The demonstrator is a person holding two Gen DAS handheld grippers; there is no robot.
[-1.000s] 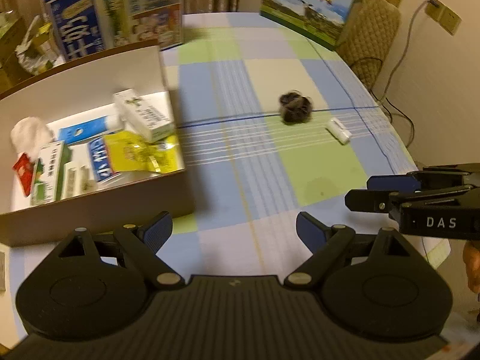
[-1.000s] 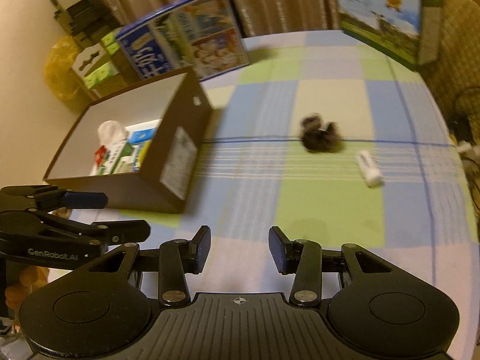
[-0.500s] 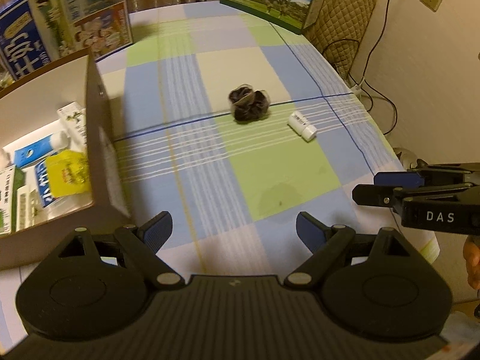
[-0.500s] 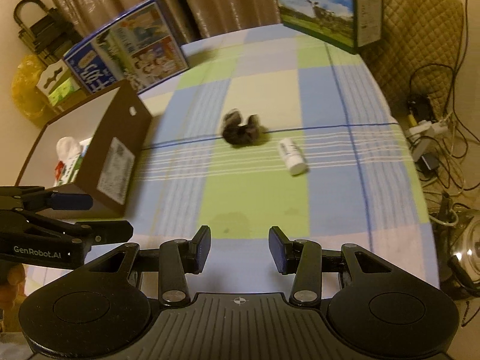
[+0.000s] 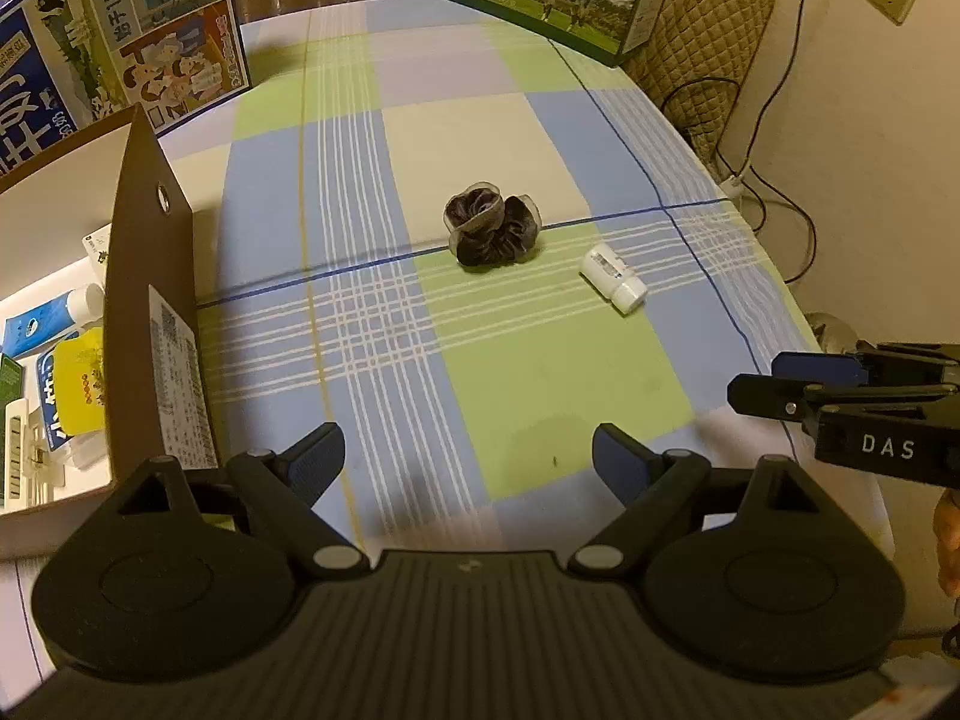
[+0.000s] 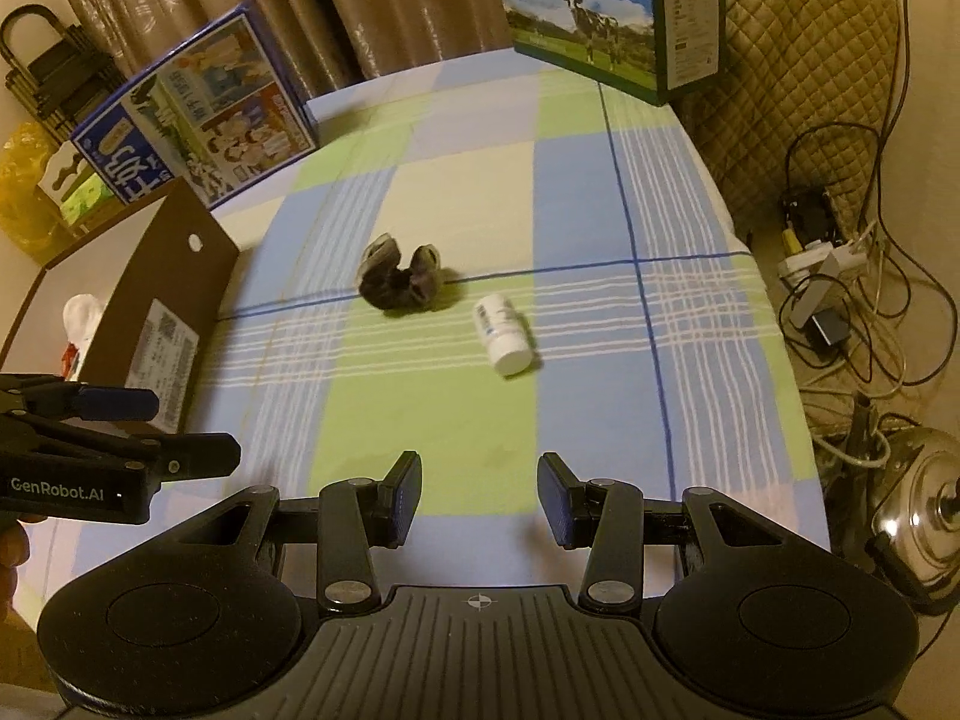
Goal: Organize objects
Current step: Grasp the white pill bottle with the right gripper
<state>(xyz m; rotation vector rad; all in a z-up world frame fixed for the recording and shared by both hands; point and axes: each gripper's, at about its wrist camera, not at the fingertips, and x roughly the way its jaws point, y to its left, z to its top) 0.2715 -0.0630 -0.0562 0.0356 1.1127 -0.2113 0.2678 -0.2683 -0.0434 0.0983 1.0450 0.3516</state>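
Right wrist view: white bottle (image 6: 503,333) lies on its side, cap toward the camera, beside a dark scrunchie (image 6: 401,280). Right tool (image 6: 478,501) and left tool (image 5: 468,461) both gape empty.

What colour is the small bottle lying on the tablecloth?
The small bottle is white, cap included, with a dark-printed label. The right wrist view shows it best.

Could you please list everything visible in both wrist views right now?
Scrunchie: one, dark brown, mid-table.
Small bottle: one, white, lying on its side, right of the scrunchie.
Cardboard box: one, brown, left edge of the table, holding assorted packets.
Cartoon carton: one, blue, far left.
Cow carton: one, green and blue, far right.
Tablecloth: one, blue-green-cream check.
Metal pot: one, silver, on the floor.
Left gripper: black, jaws open, empty.
Right gripper: black, jaws open, empty.
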